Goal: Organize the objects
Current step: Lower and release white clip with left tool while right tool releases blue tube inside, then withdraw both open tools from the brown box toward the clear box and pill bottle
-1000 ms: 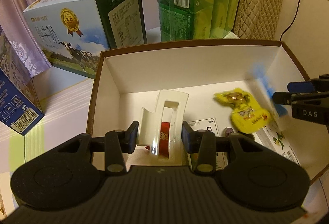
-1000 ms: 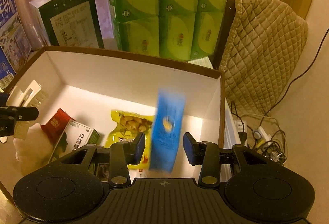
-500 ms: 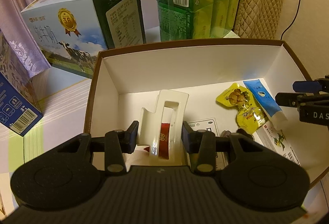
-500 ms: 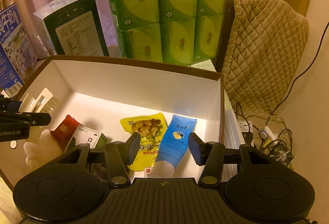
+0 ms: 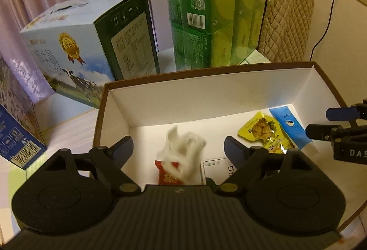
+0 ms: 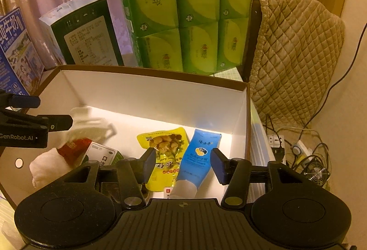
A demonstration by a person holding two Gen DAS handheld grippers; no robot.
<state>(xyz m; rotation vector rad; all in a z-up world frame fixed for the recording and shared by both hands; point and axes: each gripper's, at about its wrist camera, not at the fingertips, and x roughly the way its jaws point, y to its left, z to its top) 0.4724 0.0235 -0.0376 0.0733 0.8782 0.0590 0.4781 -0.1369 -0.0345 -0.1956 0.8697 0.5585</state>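
A: Where's the white clip?

B: White plastic clip (image 5: pixel 183 151) is in the cardboard box (image 5: pixel 206 94), left half of the floor. It's motion-blurred in both views. It sits over the red packet (image 5: pixel 166 175), between the spread fingers of the left gripper (image 5: pixel 179 149) but touching neither.

A: Left jaws?

B: Wide apart, nothing in them. Right gripper (image 6: pixel 182 164) likewise: fingers parted, empty, hovering over the right half of the box.

A: What's under the right one?

B: Blue tube (image 6: pixel 197 158) flat on the box floor near the right wall, white cap end toward the camera. Yellow snack pouch (image 6: pixel 164 153) just beside it on the left, edges touching or slightly overlapped; can't tell which.

A: Rest of the contents?

B: White-and-green carton (image 6: pixel 103 153) lying flat mid-box, next to the red packet. A white soft bundle (image 6: pixel 48 167) at the near left corner, seen from the right wrist.

A: Outside the box?

B: Milk carton case (image 5: pixel 91 43) with a cow print behind the left rear corner, blue case (image 5: pixel 16 130) far left, green tissue multipack (image 6: pixel 190 13) directly behind. Quilted cover (image 6: pixel 296 52) over something to the right, power strip (image 6: pixel 278 144) and cables on the floor below it.
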